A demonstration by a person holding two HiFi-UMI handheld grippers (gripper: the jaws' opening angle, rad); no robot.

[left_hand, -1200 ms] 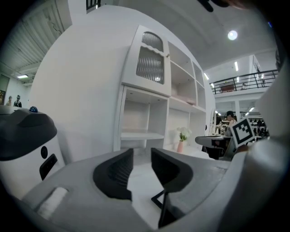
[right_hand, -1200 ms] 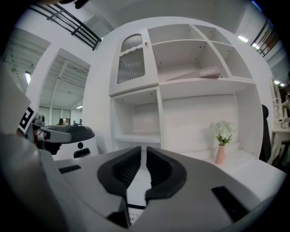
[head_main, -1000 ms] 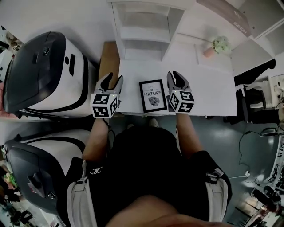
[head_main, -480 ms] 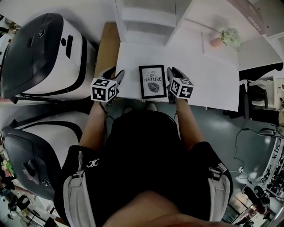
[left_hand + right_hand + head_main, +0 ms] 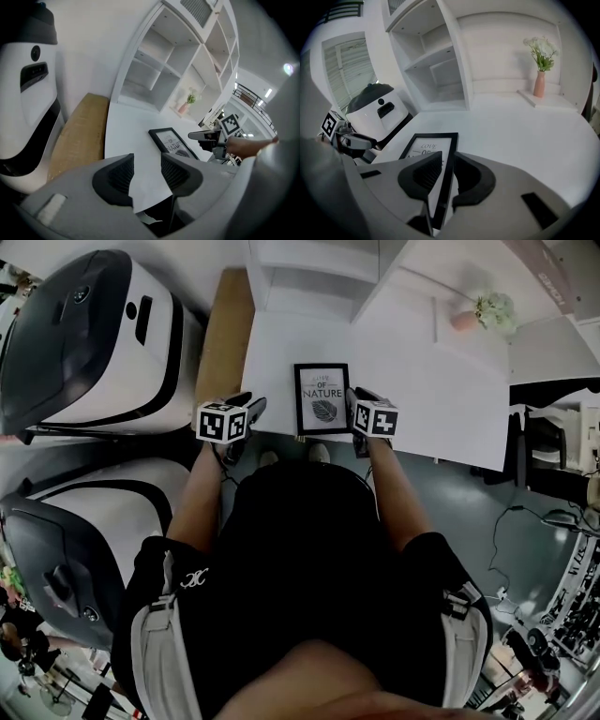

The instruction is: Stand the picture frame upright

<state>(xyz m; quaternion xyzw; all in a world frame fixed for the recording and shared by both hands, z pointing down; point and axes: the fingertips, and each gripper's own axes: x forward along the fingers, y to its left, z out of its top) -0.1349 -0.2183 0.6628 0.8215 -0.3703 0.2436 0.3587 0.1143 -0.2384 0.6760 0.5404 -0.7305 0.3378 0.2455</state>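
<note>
Grips the right-hand rail of the black rectangular picture frame with a leaf print (image 5: pixel 322 399) between the narrowed jaws of the right gripper (image 5: pixel 448 161), near the frame's front corner. Has the frame lying flat, face up, close to the front edge of the white tabletop (image 5: pixel 431 381). Holds the left gripper (image 5: pixel 147 161) released and empty, jaws parted over bare tabletop to the frame's left, not touching it.

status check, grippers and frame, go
Left gripper open, empty, at table edge. Right gripper straddles right edge of picture frame, clamp unclear. Frame lying flat. Nothing in the way.
</note>
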